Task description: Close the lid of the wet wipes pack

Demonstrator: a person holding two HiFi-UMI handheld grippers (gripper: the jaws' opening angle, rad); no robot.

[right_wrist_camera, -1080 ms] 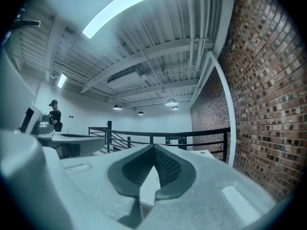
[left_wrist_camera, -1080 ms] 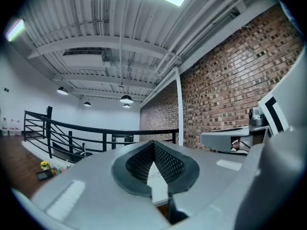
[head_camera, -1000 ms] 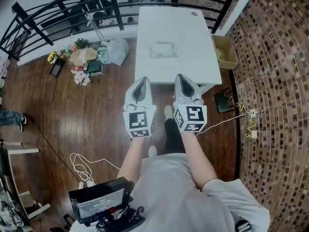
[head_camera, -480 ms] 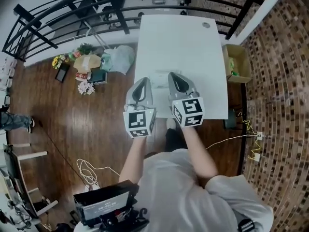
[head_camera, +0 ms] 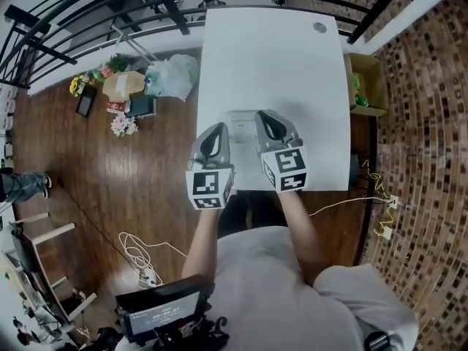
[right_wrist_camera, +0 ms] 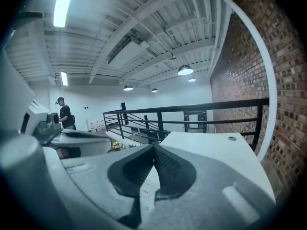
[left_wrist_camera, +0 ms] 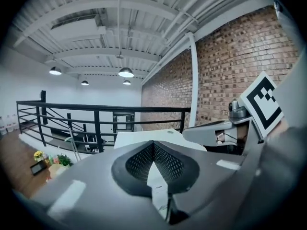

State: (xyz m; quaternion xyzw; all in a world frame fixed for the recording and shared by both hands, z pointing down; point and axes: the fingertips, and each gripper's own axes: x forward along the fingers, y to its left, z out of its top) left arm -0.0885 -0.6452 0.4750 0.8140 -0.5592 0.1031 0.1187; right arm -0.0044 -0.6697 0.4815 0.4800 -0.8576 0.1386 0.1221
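The wet wipes pack [head_camera: 240,121] lies on the near part of the white table [head_camera: 292,64], pale and largely hidden between my two grippers. My left gripper [head_camera: 217,127] is just left of it, at the table's left edge, and my right gripper [head_camera: 262,115] is over its right end. Both are shut with nothing held. In the left gripper view, the pack's white label marked OPEN [left_wrist_camera: 157,187] shows below the closed tips of the left gripper [left_wrist_camera: 153,143]. In the right gripper view, the same label [right_wrist_camera: 146,191] shows under the right gripper [right_wrist_camera: 154,146]. Whether the lid is up cannot be told.
A black railing [head_camera: 110,9] runs behind the table. Bags and flowers [head_camera: 142,86] sit on the wooden floor to the left. An open cardboard box [head_camera: 365,82] stands by the brick wall [head_camera: 424,123] on the right. A person [right_wrist_camera: 64,113] stands far off.
The table has come closer beneath me. Both grippers, earlier over the floor in front of it, now reach over its near part beside the pack.
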